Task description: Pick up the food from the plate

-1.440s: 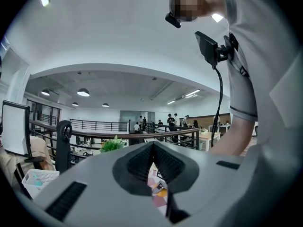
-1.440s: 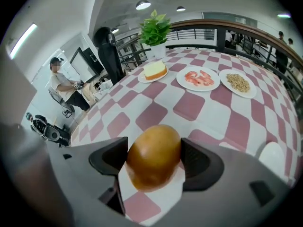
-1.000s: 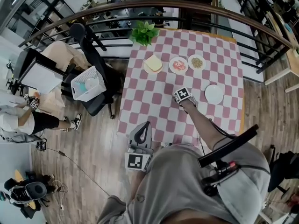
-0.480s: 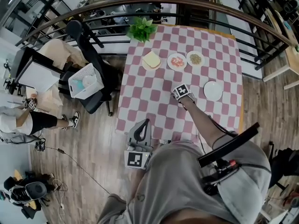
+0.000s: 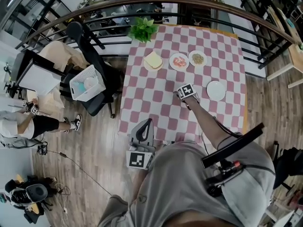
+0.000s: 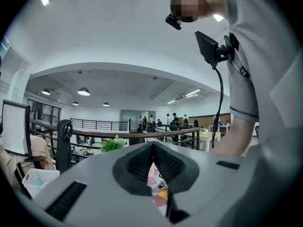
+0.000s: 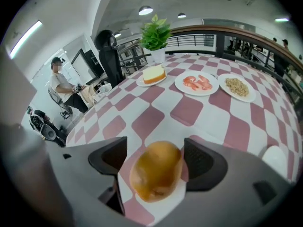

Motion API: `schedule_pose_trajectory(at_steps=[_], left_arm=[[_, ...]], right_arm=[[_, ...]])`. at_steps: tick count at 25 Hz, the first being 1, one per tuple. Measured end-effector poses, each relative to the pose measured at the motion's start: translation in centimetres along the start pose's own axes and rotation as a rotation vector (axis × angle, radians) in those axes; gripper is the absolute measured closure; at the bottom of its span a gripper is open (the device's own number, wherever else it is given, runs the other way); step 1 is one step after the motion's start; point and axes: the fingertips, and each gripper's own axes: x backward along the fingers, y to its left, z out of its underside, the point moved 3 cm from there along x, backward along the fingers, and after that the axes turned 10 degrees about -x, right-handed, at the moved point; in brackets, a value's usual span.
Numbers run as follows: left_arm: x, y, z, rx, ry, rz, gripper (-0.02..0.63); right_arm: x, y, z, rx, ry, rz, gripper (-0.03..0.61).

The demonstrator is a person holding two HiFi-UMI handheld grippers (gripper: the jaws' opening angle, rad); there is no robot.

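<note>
Golden bun (image 7: 155,174) sits between the jaws of the right gripper (image 7: 156,159), which stand wide and press its two sides; it hangs over the middle of the table (image 5: 156,103), just left of the bare plate (image 5: 216,90) by the right edge; left gripper (image 6: 152,167) is off the near edge, jaws almost together on nothing. Likely risks: the bun is round and soft, so a light pinch could let it roll out and drop onto the cloth; a harder squeeze would probably crush it; a quick swing might shake it loose.
</note>
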Motion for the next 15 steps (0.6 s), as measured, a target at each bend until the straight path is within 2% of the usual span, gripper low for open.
schedule_pose_trajectory(at_steps=[5,11,15], left_arm=[[0.0,0.1,0.6,-0.016,0.015,0.024,0.603],[-1.1,0.3,0.3,0.019,-0.010,0.060,0.603],[-2.3,0.8,-0.1,0.040,-0.035,0.094,0.603]], right_arm=[[3.8,0.5,-3.3,-0.014,-0.120,-0.020,0.216],[10.9,2.2,-7.1,-0.064,-0.298,-0.083,0.217],[16.8,3.6,-9.0,-0.055,-0.434,-0.126,0.218]])
